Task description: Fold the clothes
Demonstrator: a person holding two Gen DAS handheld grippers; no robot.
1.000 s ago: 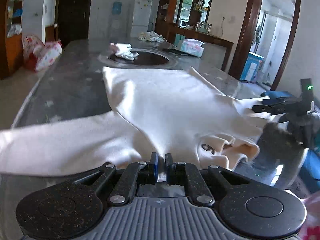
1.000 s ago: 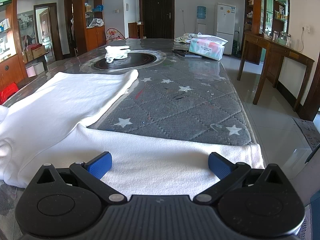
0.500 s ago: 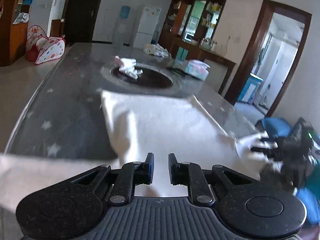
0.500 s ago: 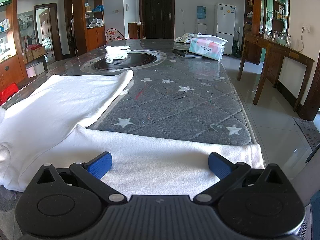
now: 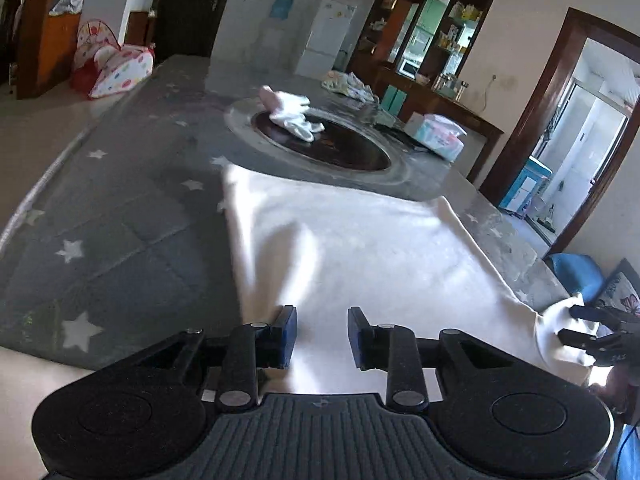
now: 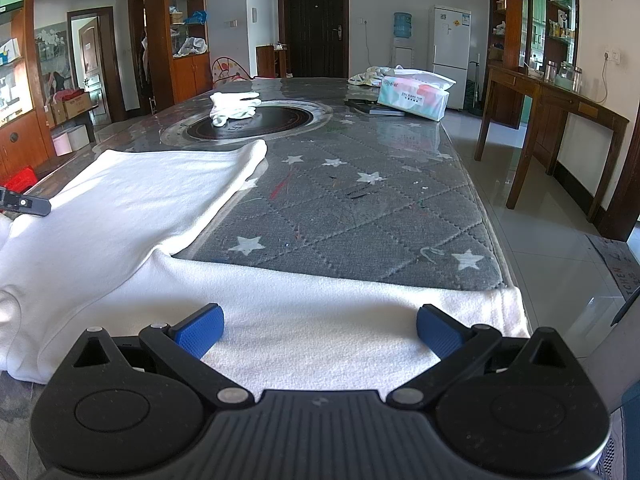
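Evidently spread flat on the worktop (image 6: 360, 216) for folding, white garment (image 5: 360, 248); left tool (image 5: 322, 336) parted, empty; right tool (image 6: 320, 330) wide open over sleeve (image 6: 340, 312).

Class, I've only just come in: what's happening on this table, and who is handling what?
A person with a hand-held gripper in each hand is folding a white sweatshirt spread on the grey star-patterned table. The left hand-held gripper hovers over the body of the garment, fingers apart and holding nothing. The right hand-held gripper is wide open above the outstretched sleeve. White gloves and a tissue pack lie further back.
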